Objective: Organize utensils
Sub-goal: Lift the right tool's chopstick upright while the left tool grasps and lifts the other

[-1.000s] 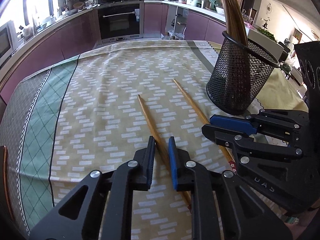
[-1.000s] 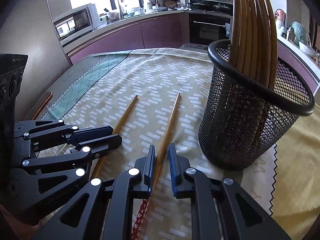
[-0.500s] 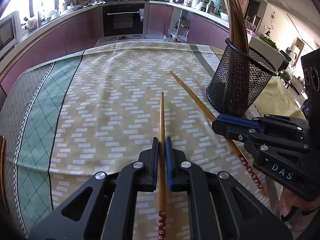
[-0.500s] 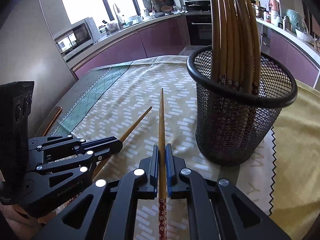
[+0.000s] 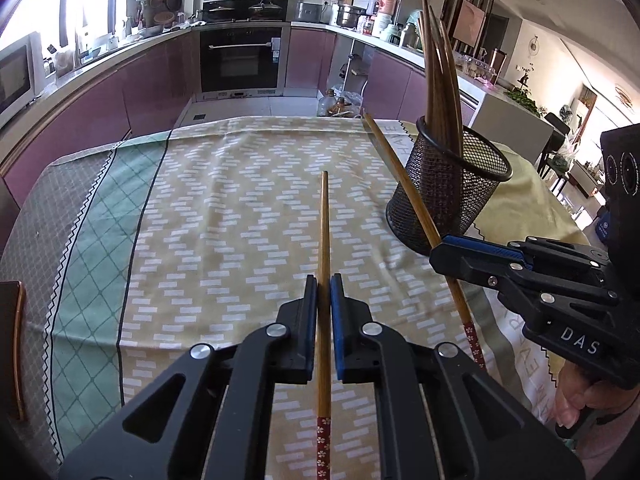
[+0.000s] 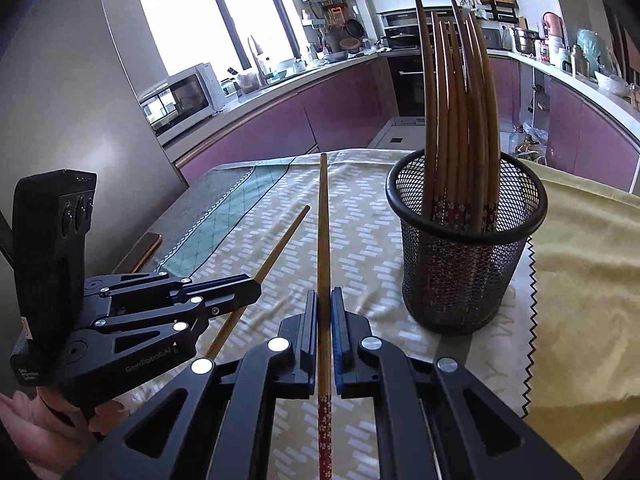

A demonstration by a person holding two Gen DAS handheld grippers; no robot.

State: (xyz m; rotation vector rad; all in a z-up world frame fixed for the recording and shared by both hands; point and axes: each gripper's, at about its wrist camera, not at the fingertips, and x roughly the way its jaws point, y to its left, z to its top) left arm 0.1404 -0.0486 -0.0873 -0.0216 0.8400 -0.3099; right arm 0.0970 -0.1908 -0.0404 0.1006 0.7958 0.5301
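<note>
Both chopsticks (image 5: 324,236) (image 6: 323,232) clamped lengthwise, tips pointing away, toward kitchen

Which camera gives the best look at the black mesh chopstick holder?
The right wrist view: the mesh holder stands close and whole, its rim and the chopsticks inside plain. The left wrist view shows it smaller, partly behind the right gripper and its chopstick.

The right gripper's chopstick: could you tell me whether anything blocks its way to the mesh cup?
Nothing visible does. The right gripper is shut on its chopstick, and only bare tablecloth lies between it and the mesh cup. The upright chopsticks crowd the cup's far side.
</note>
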